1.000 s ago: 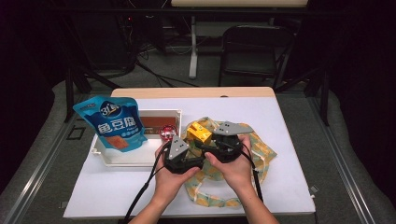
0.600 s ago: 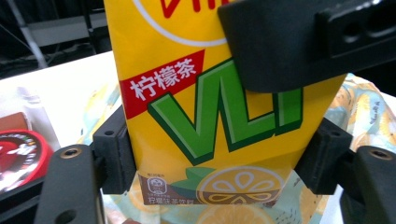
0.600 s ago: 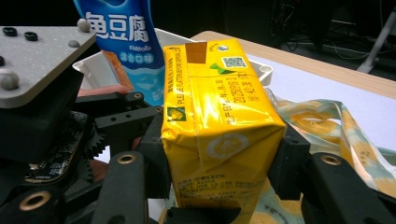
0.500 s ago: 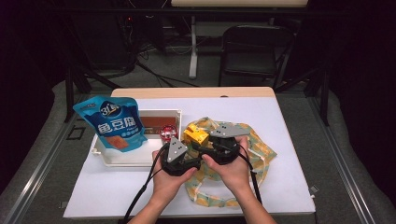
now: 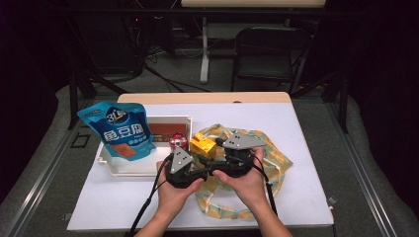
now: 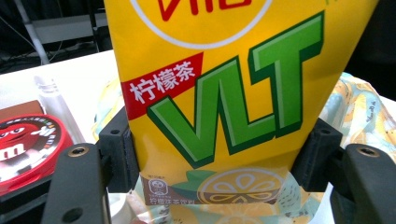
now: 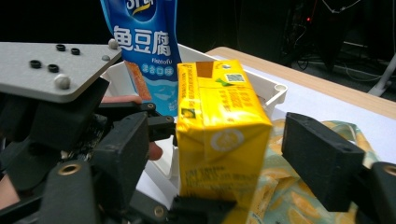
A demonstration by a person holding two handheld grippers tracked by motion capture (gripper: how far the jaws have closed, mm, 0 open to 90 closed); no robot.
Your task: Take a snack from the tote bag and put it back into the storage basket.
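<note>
Sitting in the white tray (image 5: 118, 168) by the desk's (image 5: 306, 133) left edge — blue tofu pouch (image 5: 121, 129), red candy tin (image 5: 177, 140). Yellow lemon-tea carton (image 5: 202, 146) stands upright mid-desk over the patterned bag (image 5: 276, 163), clamped by left gripper (image 6: 217, 154) fingers; right gripper (image 7: 219, 154) fingers have just been opening — clear of it.

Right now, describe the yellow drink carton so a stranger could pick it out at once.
Find the white tray on the white table. Just right of it, over a lemon-print cloth bag, is the yellow lemon-tea carton. It alone is boxy, with green letters.
</note>
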